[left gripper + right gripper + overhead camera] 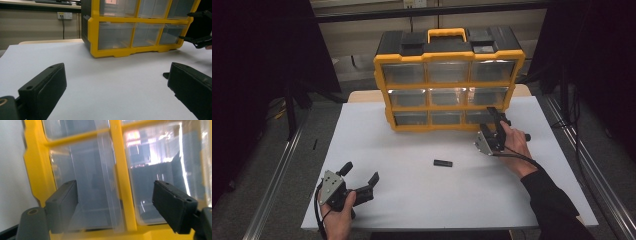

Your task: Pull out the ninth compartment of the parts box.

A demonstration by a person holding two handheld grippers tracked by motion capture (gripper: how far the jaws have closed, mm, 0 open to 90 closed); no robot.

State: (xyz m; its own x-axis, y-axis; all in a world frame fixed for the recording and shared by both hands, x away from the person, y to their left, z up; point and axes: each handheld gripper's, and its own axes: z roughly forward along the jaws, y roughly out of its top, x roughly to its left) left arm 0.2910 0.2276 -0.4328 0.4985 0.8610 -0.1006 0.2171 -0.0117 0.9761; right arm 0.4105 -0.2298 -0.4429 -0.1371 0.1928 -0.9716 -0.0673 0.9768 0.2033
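Note:
A yellow and black organizer [449,75] with three rows of clear drawers stands at the back of the white table [412,200]. My right gripper [498,117] is held at its bottom right drawer [476,116]. In the right gripper view its jaws [115,195] stand apart in front of the clear drawer fronts, with a clear lip [110,182] and a yellow divider [120,170] between them; the pads press on nothing. My left gripper [360,172] rests open near the front left corner, with nothing between its jaws [115,82]. A small black piece [443,163] lies mid-table.
The organizer [135,32] rises ahead in the left gripper view, with the right gripper [185,26] at its right end. Dark curtains flank the table, and metal rails run along the floor on both sides. A wall socket [64,15] sits behind.

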